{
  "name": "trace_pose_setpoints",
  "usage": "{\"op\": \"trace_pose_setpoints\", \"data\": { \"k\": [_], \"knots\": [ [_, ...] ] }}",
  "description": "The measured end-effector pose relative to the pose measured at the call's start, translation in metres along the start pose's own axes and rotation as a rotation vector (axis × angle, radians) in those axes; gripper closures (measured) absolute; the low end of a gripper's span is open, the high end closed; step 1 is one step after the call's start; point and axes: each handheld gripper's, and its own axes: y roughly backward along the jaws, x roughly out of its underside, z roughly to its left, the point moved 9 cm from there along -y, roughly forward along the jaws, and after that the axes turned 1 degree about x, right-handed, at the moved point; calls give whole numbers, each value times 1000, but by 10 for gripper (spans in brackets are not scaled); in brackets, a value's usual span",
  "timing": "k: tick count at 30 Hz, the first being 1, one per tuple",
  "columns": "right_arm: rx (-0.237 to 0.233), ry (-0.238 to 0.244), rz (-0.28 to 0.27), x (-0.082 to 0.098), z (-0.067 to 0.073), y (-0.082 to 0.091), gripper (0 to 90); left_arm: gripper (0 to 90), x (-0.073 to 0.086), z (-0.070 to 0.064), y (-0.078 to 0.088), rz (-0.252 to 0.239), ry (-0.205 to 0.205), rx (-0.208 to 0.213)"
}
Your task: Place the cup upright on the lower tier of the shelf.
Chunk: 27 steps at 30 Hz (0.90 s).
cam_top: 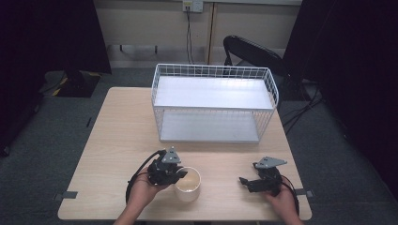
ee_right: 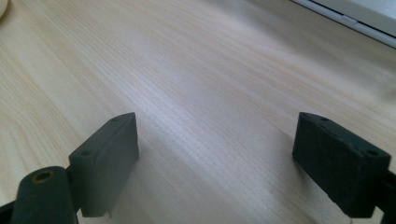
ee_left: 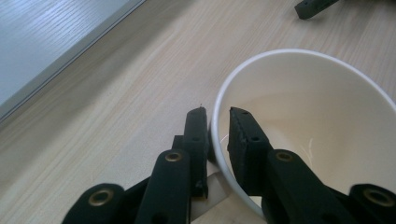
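Looking down from the high view, we find a white paper cup (cam_top: 187, 184) upright near the near edge of the wooden table (cam_top: 117, 136), left of centre. The left gripper (cam_top: 181, 174) grips the cup's left rim: in the left gripper view its jaws are closed to a narrow gap on the cup wall (ee_left: 219, 140), one jaw outside and one inside the cup (ee_left: 317, 121). The right gripper (cam_top: 242, 180) sits near the table's near right corner, well apart from the cup, with bare tabletop between them. In the right gripper view we see its jaws spread wide with nothing between them but tabletop (ee_right: 210, 93). A white wire rack (cam_top: 213, 101) with two shelves occupies the far half of the table; open tabletop separates its near edge from both grippers.
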Motion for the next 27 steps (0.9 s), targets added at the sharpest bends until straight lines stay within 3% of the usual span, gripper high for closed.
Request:
{"op": "trace_pose_setpoints", "data": {
  "k": [9, 14, 20, 27],
  "knots": [
    [0, 0, 0, 0, 0, 0, 137, 821, 1, 6, 1, 32, 43, -53],
    [0, 0, 0, 0, 0, 0, 138, 823, 2, 13, 3, 24, 110, -66],
    [0, 0, 0, 0, 0, 0, 138, 824, 2, 21, 7, 22, 147, -86],
    [0, 0, 0, 0, 0, 0, 137, 825, -11, 30, 6, 11, 158, -125]
  ]
}}
